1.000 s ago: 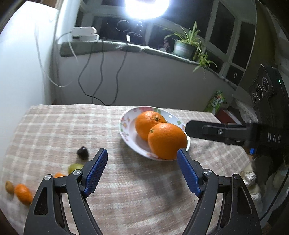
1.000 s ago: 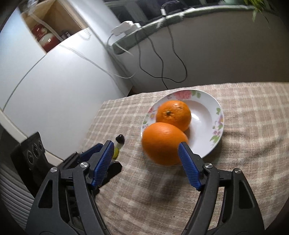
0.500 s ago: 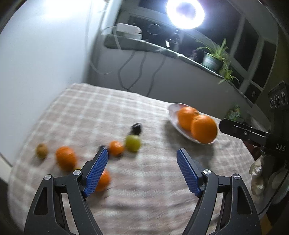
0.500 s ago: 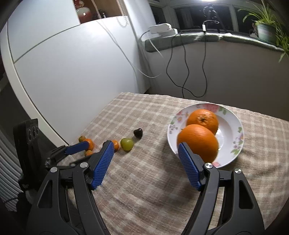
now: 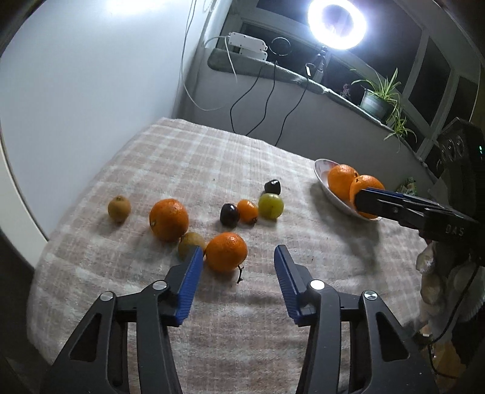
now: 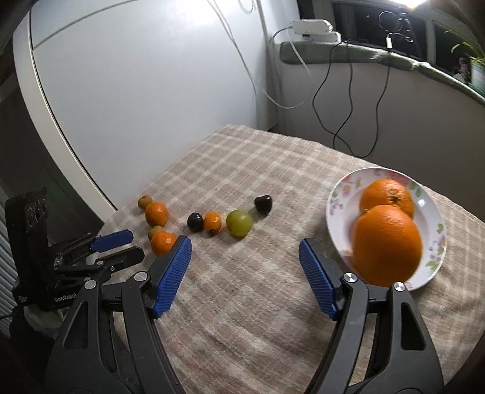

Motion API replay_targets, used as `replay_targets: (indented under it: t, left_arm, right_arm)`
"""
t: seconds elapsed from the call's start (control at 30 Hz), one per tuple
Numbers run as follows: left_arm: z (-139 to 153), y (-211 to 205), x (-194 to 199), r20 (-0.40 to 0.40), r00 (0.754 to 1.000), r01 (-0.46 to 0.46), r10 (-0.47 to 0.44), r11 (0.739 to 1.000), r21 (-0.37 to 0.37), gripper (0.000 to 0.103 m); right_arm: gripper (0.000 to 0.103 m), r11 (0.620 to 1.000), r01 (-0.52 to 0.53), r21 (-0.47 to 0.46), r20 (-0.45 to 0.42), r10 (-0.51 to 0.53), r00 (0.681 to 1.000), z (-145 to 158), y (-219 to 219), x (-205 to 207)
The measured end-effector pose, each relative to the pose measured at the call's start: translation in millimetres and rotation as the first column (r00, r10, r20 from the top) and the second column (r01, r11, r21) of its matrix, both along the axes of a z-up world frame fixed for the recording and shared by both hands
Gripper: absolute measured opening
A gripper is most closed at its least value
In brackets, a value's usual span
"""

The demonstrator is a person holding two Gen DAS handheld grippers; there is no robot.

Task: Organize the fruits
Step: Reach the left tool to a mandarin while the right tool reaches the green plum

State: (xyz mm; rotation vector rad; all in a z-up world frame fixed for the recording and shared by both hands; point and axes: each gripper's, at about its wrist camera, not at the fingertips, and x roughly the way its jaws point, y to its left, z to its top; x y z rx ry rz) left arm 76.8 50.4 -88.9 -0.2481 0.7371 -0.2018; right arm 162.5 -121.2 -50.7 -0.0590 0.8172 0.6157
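Note:
A floral plate [image 6: 430, 212] holds two large oranges [image 6: 386, 242]; it also shows in the left wrist view [image 5: 322, 172]. Loose fruit lies on the checked cloth: a small orange [image 5: 225, 251] just ahead of my open, empty left gripper [image 5: 238, 260], a bigger orange [image 5: 168, 219], two brownish fruits [image 5: 119, 208], a green fruit [image 5: 270, 206], a tiny orange fruit [image 5: 247, 211] and two dark fruits [image 5: 229, 214]. My right gripper [image 6: 244, 253] is open and empty, left of the plate, above bare cloth.
A white cabinet wall [image 6: 136, 91] borders the table's left side. A ledge [image 5: 272, 71] with cables, a ring light [image 5: 336, 22] and a potted plant [image 5: 376, 100] runs behind. A bag-like object [image 5: 436, 282] hangs at the right table edge.
My left gripper has swung left from the plate to the loose fruit and come close to the small orange. My right gripper has pulled back from the plate's oranges.

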Motion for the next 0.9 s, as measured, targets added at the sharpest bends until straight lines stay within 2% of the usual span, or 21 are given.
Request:
replay_targets:
  t: [0.13,0.33,0.53,0.7,0.9]
  left_arm:
    - [-3,-4,3,0.001,1.000,0.013,-0.013,1.000,0.018,0.046]
    - [-8,-13,11,-0.004,1.000,0.023,-0.023,0.997,0.078,0.046]
    - [-11,-18,19,-0.002,1.000,0.018,-0.018,0.989,0.149,0.046]
    - [-15,-17,25,-0.011,1.000,0.020,-0.019,0.987,0.157,0.046]
    - [-16,-21,28,-0.008,0.999,0.034,-0.034,0.983,0.183,0.046]
  right_arm:
    - [0.076,0.999,-0.019,-0.027,-0.001,0.019,1.000,-6,12,5]
    - [0.070,0.997,-0.040,-0.061,-0.014,0.039,0.999,-17,27,14]
    - [0.070,0.995,-0.048,-0.085,-0.037,0.045,0.998,-31,42,29]
    - [0.059,0.995,-0.034,-0.091,-0.073,0.027,0.997,-45,47,47]
    - [0.058,0.996,-0.027,-0.081,-0.106,0.018,0.994,-56,49,59]
